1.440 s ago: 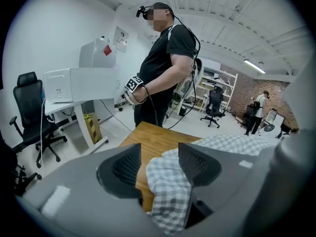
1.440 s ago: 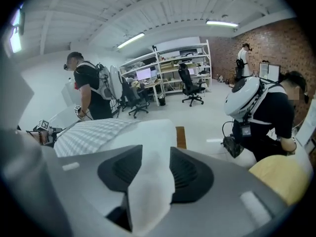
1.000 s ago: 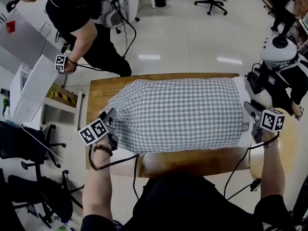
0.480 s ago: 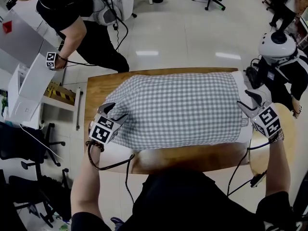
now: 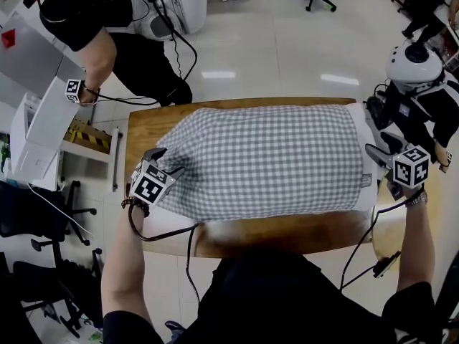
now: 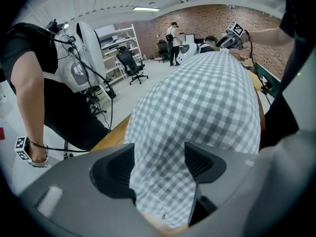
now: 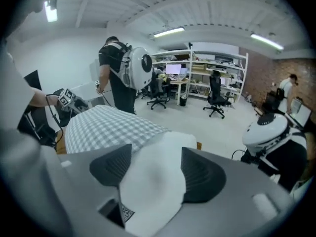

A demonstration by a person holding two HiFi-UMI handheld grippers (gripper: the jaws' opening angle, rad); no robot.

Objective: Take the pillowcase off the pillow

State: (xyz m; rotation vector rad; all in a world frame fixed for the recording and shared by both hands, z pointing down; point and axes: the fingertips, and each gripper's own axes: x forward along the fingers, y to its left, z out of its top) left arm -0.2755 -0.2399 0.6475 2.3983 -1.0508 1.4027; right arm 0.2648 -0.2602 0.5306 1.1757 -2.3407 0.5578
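A checked pillowcase (image 5: 265,160) covers a pillow (image 5: 366,156) that lies lengthwise across a wooden tabletop (image 5: 287,233). The pillow's white end pokes out on the right. The left tongs (image 5: 163,162) sit at the pillowcase's left corner and the right tongs (image 5: 381,151) at the white end. Both sets of jaws have just been opening, each with its end between them. A person (image 5: 75,16) in black stands beyond the tabletop's left corner.

Bright, even light from ceiling strip lamps (image 7: 169,32). Two pale glare patches on the glossy floor (image 5: 219,74). Soft shadow under the bench (image 5: 287,231) near edge. Gripper views: heavy fisheye, black vignetted corners, close jaws soft, room lines bowed.
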